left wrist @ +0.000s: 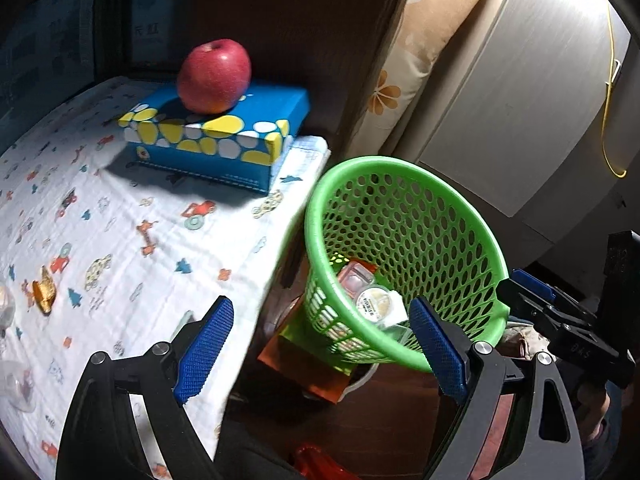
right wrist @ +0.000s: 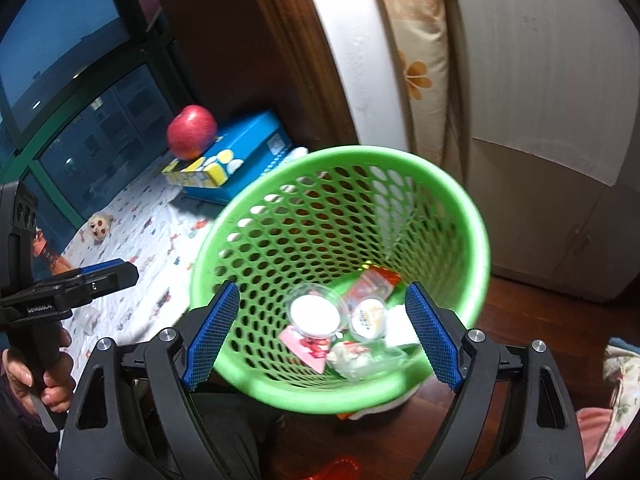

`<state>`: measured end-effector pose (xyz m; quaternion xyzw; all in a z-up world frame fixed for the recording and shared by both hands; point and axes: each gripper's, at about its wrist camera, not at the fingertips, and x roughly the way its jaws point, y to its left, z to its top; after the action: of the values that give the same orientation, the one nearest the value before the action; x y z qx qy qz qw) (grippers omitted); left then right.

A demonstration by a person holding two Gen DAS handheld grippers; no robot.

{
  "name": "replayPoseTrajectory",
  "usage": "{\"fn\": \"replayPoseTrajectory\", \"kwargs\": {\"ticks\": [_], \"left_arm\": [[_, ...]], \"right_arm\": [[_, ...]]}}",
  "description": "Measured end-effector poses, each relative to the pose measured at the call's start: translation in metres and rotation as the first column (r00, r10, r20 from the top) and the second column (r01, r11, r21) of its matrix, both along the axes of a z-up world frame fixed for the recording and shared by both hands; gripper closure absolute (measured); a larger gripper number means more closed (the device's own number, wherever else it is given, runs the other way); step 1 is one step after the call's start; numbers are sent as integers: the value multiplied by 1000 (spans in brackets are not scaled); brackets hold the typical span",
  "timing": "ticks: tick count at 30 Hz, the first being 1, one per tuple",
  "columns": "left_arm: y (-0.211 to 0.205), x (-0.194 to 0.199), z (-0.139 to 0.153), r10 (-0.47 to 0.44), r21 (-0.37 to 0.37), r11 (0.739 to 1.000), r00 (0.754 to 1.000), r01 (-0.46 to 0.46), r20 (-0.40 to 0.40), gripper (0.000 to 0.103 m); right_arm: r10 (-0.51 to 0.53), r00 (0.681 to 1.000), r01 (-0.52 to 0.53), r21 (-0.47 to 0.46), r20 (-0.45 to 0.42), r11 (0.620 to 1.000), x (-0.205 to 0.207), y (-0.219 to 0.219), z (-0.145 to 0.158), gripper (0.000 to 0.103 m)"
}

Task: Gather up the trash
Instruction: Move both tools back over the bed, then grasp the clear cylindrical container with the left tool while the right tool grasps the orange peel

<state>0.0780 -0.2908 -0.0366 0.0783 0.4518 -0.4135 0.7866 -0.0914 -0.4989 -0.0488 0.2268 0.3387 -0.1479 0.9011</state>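
A green perforated basket [left wrist: 404, 200] stands beside the table's right edge; it also shows in the right wrist view [right wrist: 460, 208]. Inside lie cups, lids and wrappers [right wrist: 344, 328], also seen in the left wrist view [left wrist: 372, 300]. My left gripper [left wrist: 320, 348] is open and empty, over the gap between table edge and basket. My right gripper [right wrist: 320, 332] is open and empty, right above the basket's near rim. A gold wrapper [left wrist: 45, 290] and clear plastic pieces [left wrist: 16, 384] lie on the cloth at the left.
The table carries a white patterned cloth [left wrist: 132, 240]. A blue tissue box [left wrist: 224, 136] with a red apple [left wrist: 214, 76] on top stands at its far end. A small doll-face thing [right wrist: 100, 227] lies on the cloth. Red packaging [left wrist: 304, 364] lies under the basket on the wooden floor.
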Motion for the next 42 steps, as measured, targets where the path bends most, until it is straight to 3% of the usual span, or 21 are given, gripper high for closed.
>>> {"fn": "replayPoseTrajectory", "kwargs": {"ticks": [5, 11, 17, 21, 26, 35, 42], "left_arm": [[52, 13, -1, 114, 20, 993, 993, -115, 29, 17], [123, 32, -8, 266, 44, 962, 963, -268, 53, 17], [194, 52, -18, 413, 57, 907, 908, -417, 64, 17], [240, 63, -25, 507, 67, 856, 857, -513, 91, 17], [277, 78, -41, 572, 105, 809, 816, -578, 82, 17], [293, 106, -75, 597, 155, 788, 801, -596, 49, 17], [291, 119, -91, 587, 163, 796, 809, -582, 23, 37]], "right_arm": [[75, 997, -75, -2, 13, 997, 25, 28, 4, 16], [179, 984, -179, -3, 8, 984, 60, 68, 7, 16], [271, 963, -271, -13, 2, 963, 91, 109, 10, 16], [325, 946, -326, -12, -9, 945, 109, 136, 8, 16], [384, 923, -385, -7, -20, 923, 131, 168, 5, 16], [460, 886, -461, -2, -59, 888, 165, 208, -6, 16], [501, 861, -504, -4, -86, 864, 192, 231, -14, 16]]}}
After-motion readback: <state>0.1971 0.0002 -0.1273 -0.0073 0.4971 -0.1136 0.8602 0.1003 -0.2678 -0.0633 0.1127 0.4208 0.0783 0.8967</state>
